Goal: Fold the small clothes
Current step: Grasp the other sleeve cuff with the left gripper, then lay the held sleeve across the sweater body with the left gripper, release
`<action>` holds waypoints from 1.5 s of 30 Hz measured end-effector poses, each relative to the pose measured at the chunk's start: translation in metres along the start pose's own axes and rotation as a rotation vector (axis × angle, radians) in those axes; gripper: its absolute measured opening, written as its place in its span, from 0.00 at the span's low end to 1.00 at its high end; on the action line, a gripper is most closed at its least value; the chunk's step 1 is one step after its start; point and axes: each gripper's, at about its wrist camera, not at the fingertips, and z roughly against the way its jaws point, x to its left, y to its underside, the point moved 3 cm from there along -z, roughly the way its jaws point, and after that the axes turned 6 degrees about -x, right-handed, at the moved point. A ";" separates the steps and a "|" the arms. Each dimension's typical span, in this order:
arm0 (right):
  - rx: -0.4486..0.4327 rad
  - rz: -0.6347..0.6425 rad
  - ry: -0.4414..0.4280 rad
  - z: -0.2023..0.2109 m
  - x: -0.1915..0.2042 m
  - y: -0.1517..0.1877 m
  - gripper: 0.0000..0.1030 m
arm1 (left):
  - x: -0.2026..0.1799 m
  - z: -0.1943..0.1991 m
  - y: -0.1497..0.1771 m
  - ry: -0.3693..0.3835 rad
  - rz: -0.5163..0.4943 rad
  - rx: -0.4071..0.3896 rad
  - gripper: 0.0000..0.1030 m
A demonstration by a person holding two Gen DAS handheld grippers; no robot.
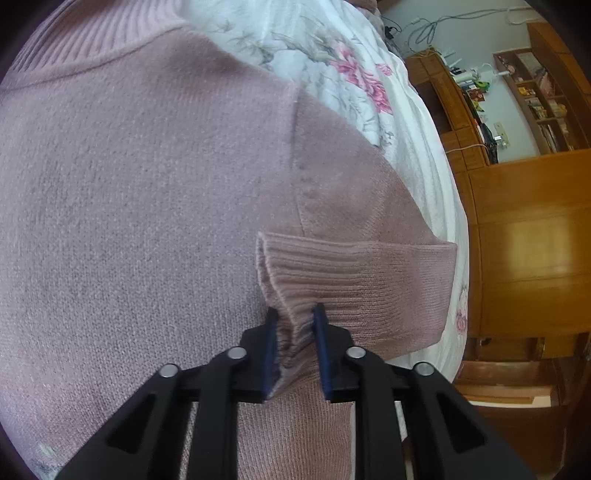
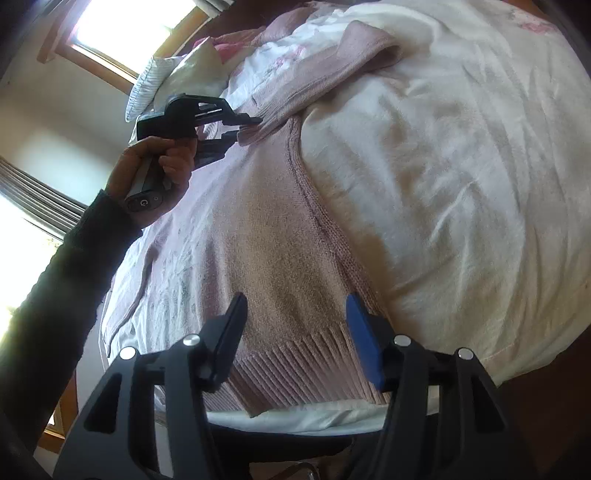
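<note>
A dusty-pink knit sweater (image 1: 147,177) lies spread on a bed; its body fills the left wrist view. One sleeve is folded back over the body, and my left gripper (image 1: 295,325) is shut on that sleeve's ribbed cuff (image 1: 354,273). In the right wrist view the same sweater (image 2: 266,236) stretches away, ribbed hem (image 2: 288,365) nearest. My right gripper (image 2: 295,314) hovers open over the hem with nothing between its fingers. A hand (image 2: 155,166) in a dark sleeve holds the left gripper (image 2: 243,123) at the far sleeve.
The bed has a white floral cover (image 1: 332,66) and a pale blanket (image 2: 443,166). Wooden cabinets and shelves (image 1: 524,221) stand beyond the bed's edge. Pillows (image 2: 173,81) lie by a bright window (image 2: 129,26).
</note>
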 end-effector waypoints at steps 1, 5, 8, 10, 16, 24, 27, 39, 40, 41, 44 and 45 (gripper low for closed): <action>0.000 -0.004 -0.006 0.002 0.001 0.002 0.56 | -0.001 0.003 -0.001 0.007 0.002 -0.008 0.09; 0.012 -0.015 -0.016 0.007 -0.001 0.013 0.56 | -0.022 0.034 -0.006 0.016 -0.062 -0.052 0.07; 0.019 -0.014 -0.022 0.014 -0.002 0.020 0.56 | -0.041 0.069 -0.016 0.028 -0.116 -0.087 0.07; 0.025 -0.016 -0.029 0.017 0.000 0.025 0.56 | -0.051 0.095 -0.026 0.031 -0.146 -0.116 0.06; 0.035 0.002 -0.047 0.021 0.015 0.034 0.56 | -0.067 0.164 -0.053 -0.007 -0.202 -0.192 0.06; 0.041 0.043 -0.058 0.022 0.039 0.038 0.56 | -0.025 0.230 -0.066 -0.077 -0.183 -0.247 0.06; 0.050 0.046 -0.059 0.019 0.046 0.038 0.56 | 0.003 0.245 -0.068 -0.102 -0.160 -0.251 0.06; 0.090 0.071 -0.048 0.000 0.066 0.045 0.56 | 0.122 0.281 -0.069 -0.138 -0.025 -0.279 0.06; 0.093 0.073 -0.047 -0.001 0.068 0.046 0.56 | 0.131 0.281 -0.070 -0.139 -0.014 -0.278 0.06; 0.097 0.074 -0.048 -0.003 0.070 0.047 0.56 | 0.139 0.282 -0.070 -0.142 -0.005 -0.277 0.06; 0.106 0.081 -0.046 -0.007 0.073 0.049 0.56 | 0.161 0.283 -0.069 -0.143 0.022 -0.273 0.06; 0.109 0.082 -0.046 -0.008 0.075 0.050 0.56 | 0.168 0.283 -0.069 -0.143 0.031 -0.271 0.06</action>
